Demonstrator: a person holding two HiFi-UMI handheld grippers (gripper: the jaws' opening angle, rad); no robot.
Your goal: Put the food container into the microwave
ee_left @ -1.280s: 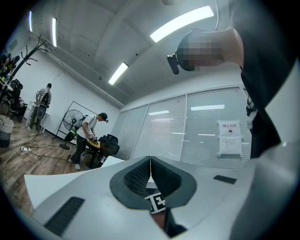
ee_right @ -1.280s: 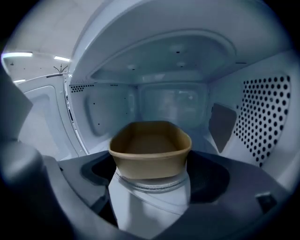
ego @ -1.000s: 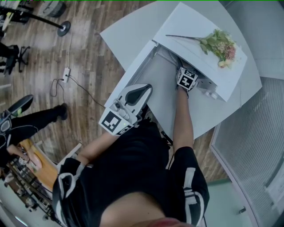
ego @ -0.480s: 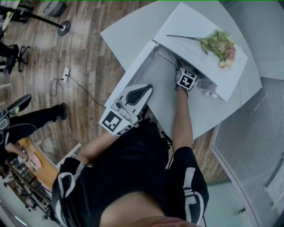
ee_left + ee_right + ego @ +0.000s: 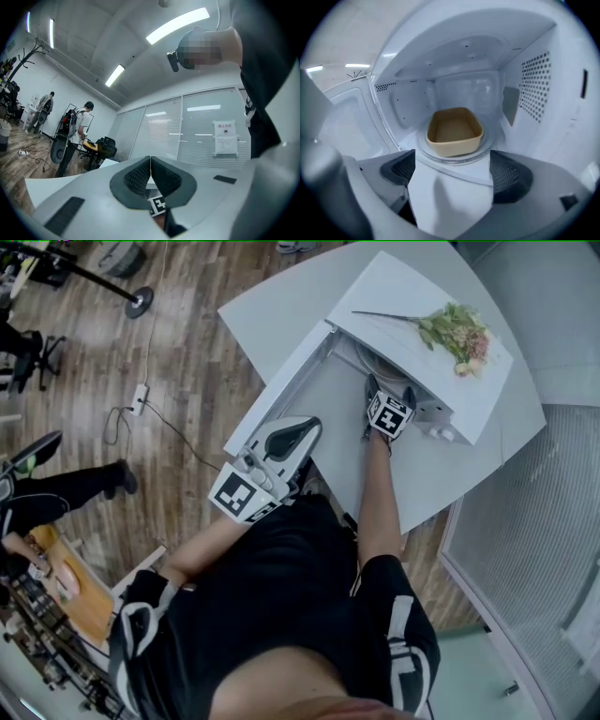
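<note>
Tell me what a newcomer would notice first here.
The tan food container sits on the turntable inside the open microwave, just beyond the open, empty jaws of the right hand-held gripper. A bouquet of flowers lies on the microwave's top. The left hand-held gripper is shut, away from the microwave.

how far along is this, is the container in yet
Done: the tan food container sits on the glass turntable inside the microwave.
In hand: nothing. The right gripper is at the opening with its jaws apart and empty; the left gripper is shut on nothing.
Left: the door stands open, so probably draw the right gripper clear and close it.
</note>
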